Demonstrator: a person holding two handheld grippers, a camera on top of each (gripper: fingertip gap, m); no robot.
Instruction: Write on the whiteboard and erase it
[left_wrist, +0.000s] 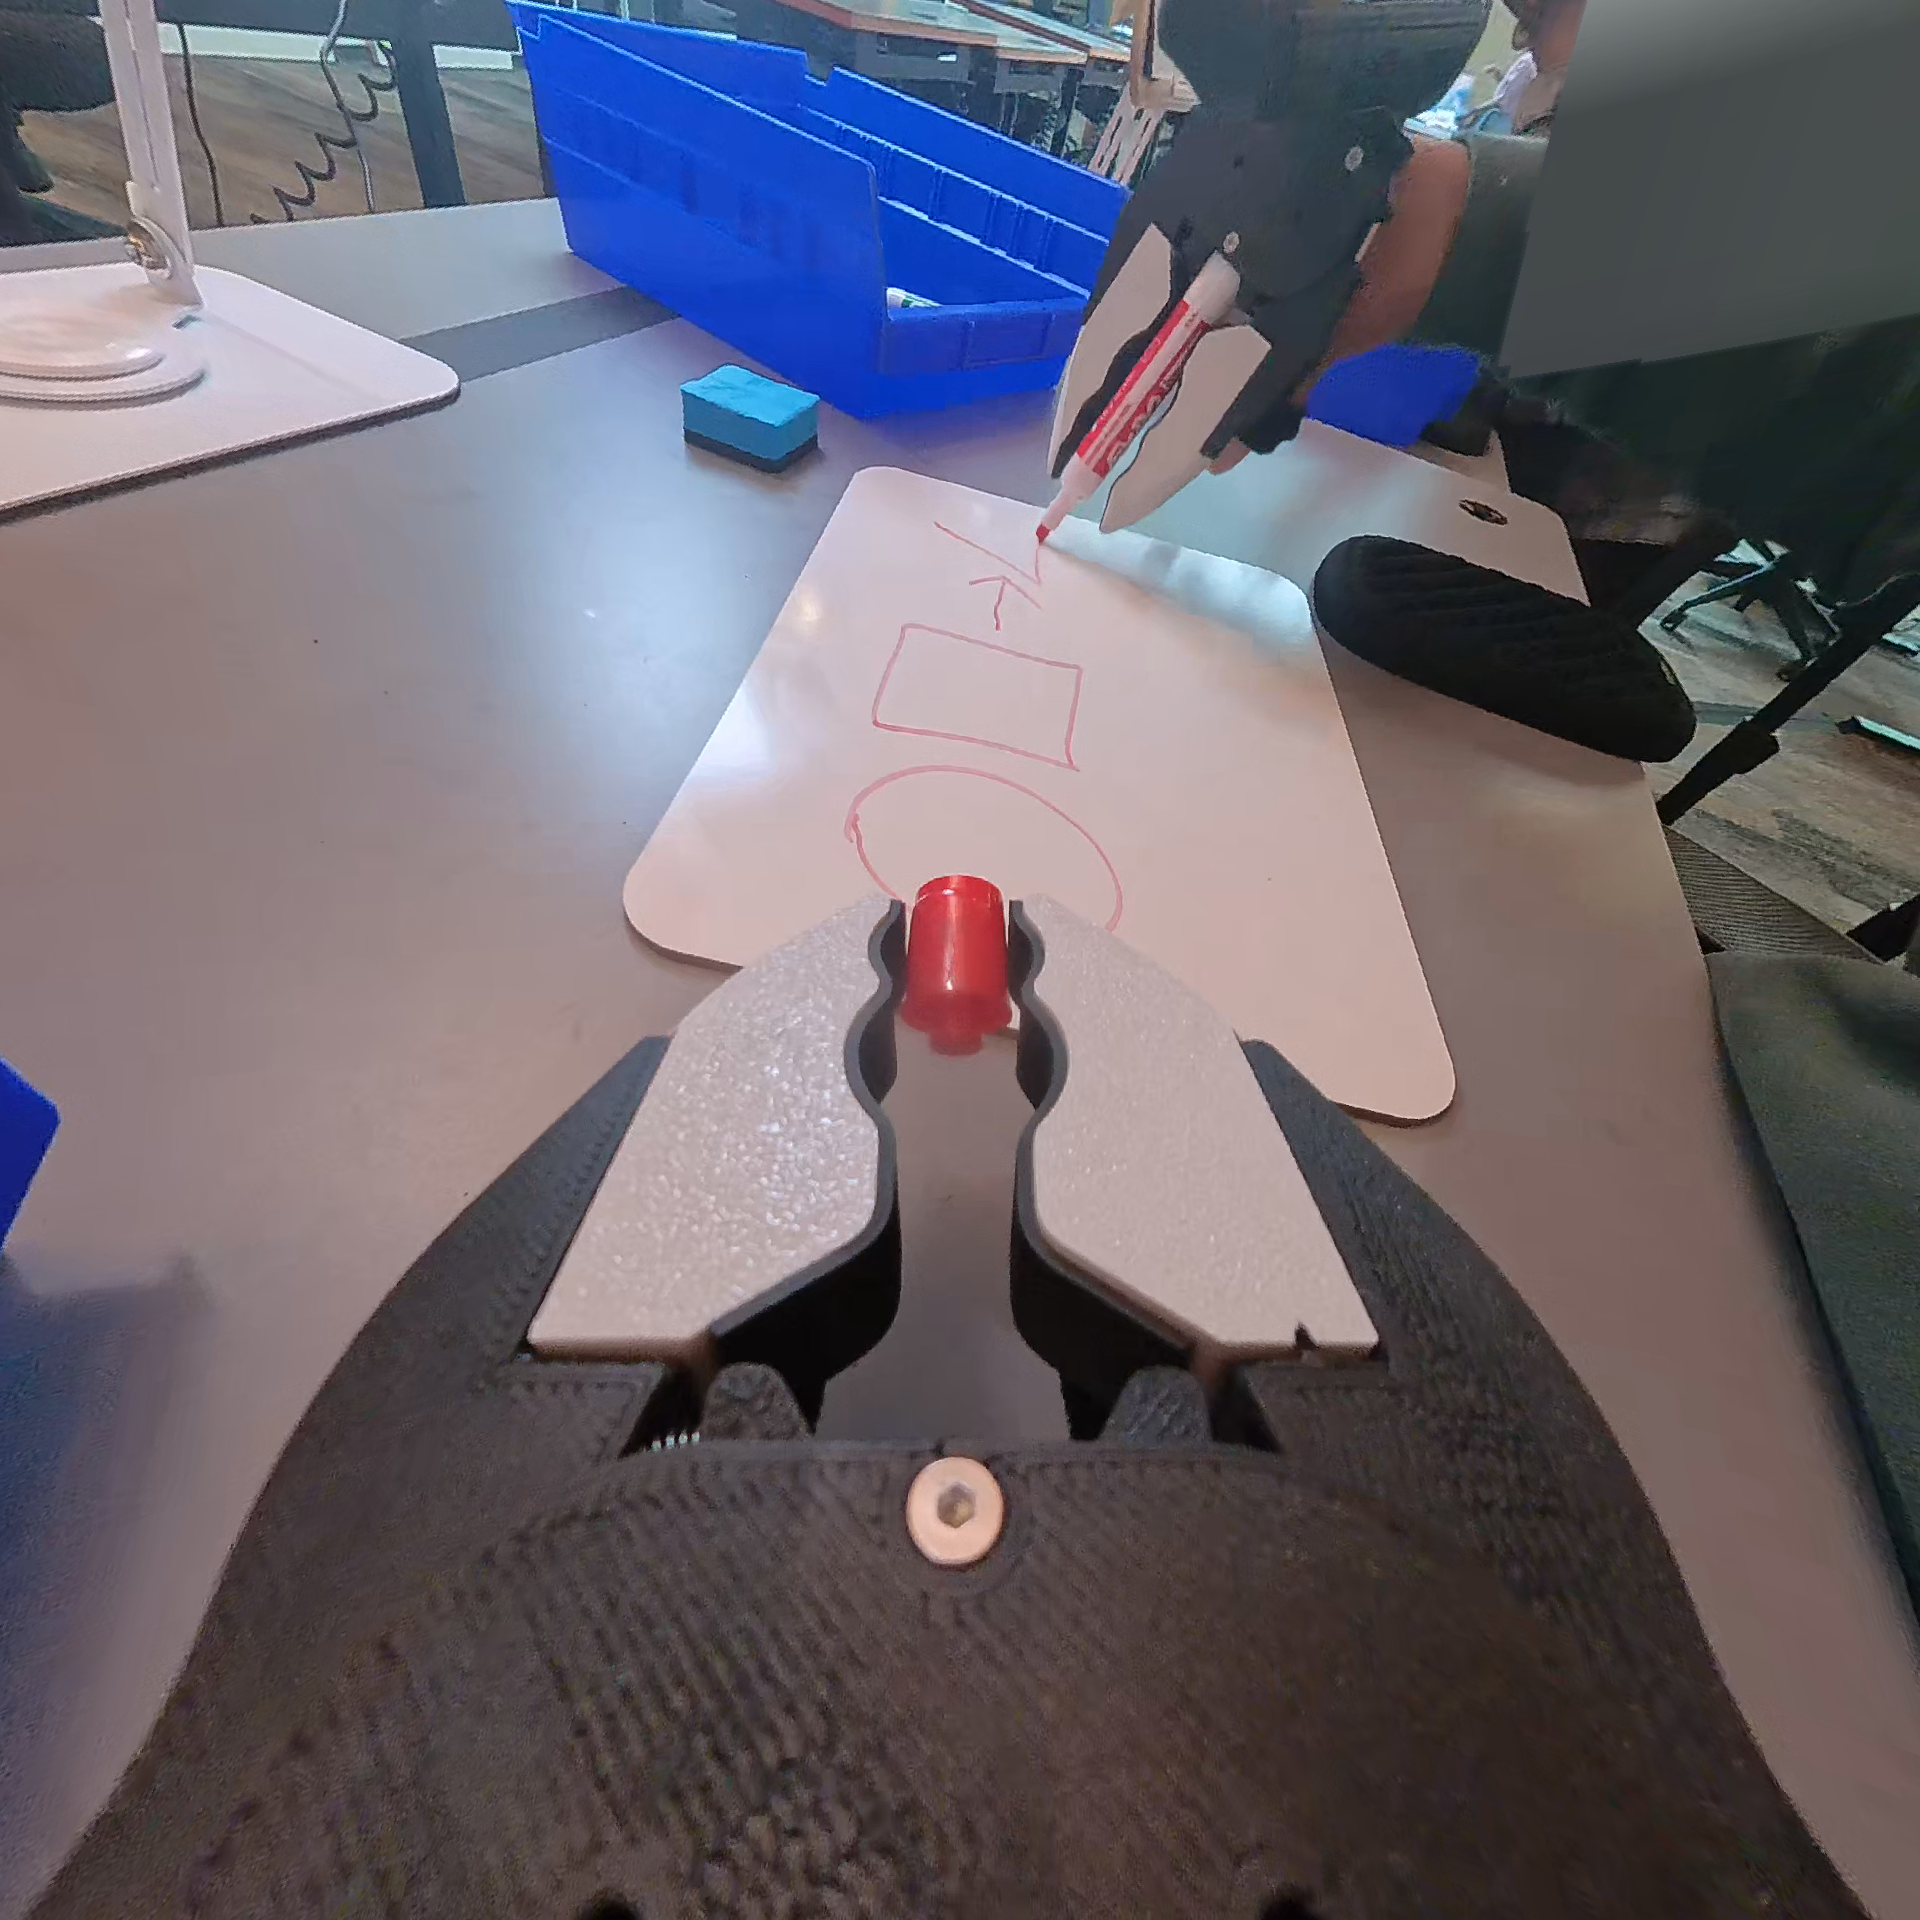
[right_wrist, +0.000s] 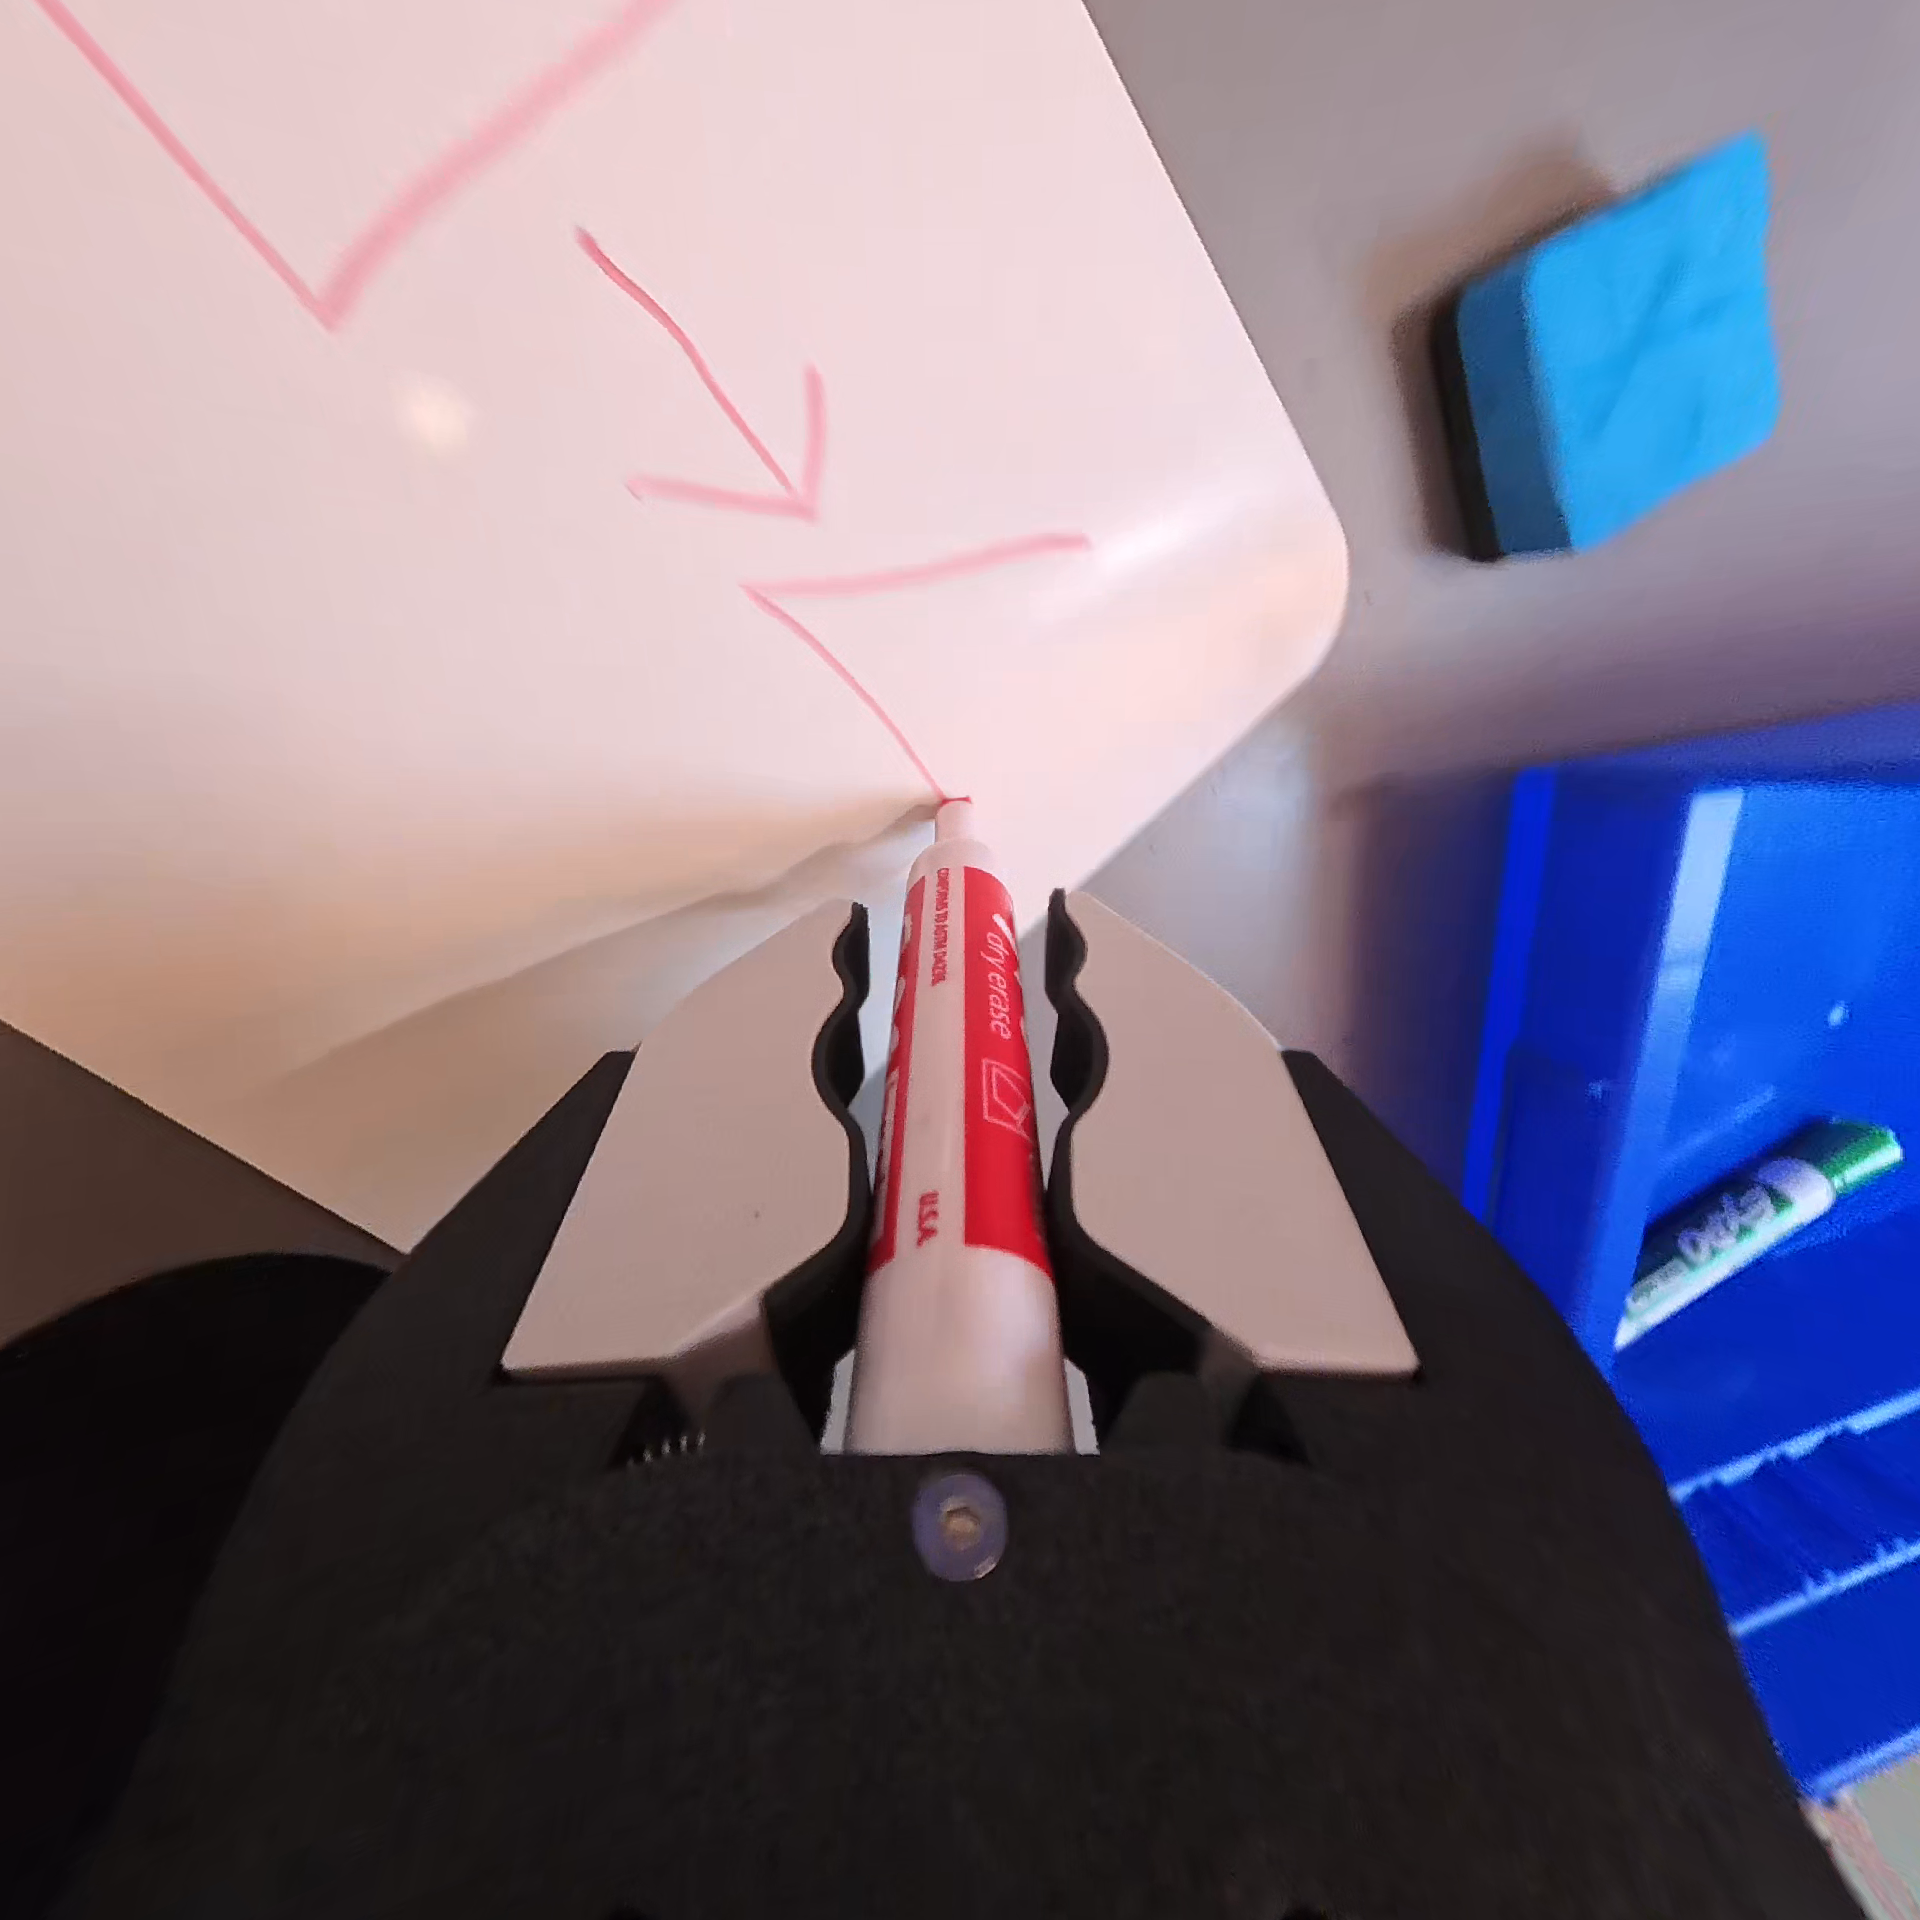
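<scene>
My right gripper (right_wrist: 956, 914) held the red marker (right_wrist: 961, 1091), and its jaws were squeezed tight on the marker's body. The marker ran straight down the gap between the jaws, with its tip poking out past their ends. The tip touched the whiteboard (right_wrist: 312, 675) near one rounded corner, right at the end of a red line. From my left wrist view I saw the same right gripper (left_wrist: 1091, 509) far off, tilted down over the far end of the whiteboard (left_wrist: 1247, 831). The board lay flat on the desk (left_wrist: 364, 779) and had red shapes on it: a circle (left_wrist: 987, 831) close to me, a box (left_wrist: 977, 691) after it, and an arrow (left_wrist: 997, 582) by the marker (left_wrist: 1132, 405). My left gripper (left_wrist: 956, 935) held the little red cap (left_wrist: 954, 961). Its jaws were pinched on the cap near their tips, and the cap's round top stuck up between them, just over the near edge of the board. A blue eraser (left_wrist: 750, 416) sat on the desk beside the far corner of the board. Behind it was a blue bin (left_wrist: 727, 208). In my right wrist view, a green marker (right_wrist: 1756, 1226) lay inside the bin (right_wrist: 1621, 987).
</scene>
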